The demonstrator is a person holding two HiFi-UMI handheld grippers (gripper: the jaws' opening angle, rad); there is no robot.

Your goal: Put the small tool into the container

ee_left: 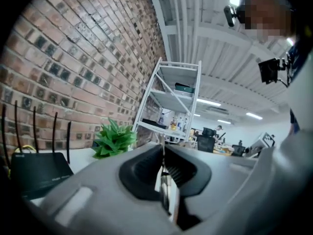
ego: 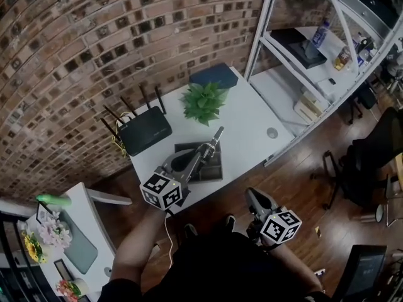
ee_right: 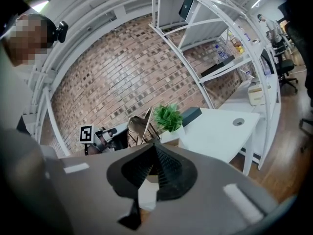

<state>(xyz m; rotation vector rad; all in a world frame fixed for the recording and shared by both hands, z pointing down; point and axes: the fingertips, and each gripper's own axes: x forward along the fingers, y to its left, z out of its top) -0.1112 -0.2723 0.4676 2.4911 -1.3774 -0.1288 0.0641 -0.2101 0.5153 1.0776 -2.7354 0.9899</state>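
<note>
— Jaws pressed together, both. Head view: left gripper (ego: 218, 133) over the container (ego: 213, 170), seven o'clock of the plant (ego: 203, 100); right gripper (ego: 250, 194) at five o'clock. Small tool?
— Unseen. Left gripper view: nothing pinched. Right gripper view: same. Likely delivered, unconfirmed.

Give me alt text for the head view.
The left claw, shut, reaches over a dark tray on the white table; the right claw hangs over the wooden floor. A router and a green plant sit behind the tray.

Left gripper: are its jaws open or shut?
Shut: on the left gripper the jaws meet along a thin seam. Whether anything thin is pinched, I cannot tell.
</note>
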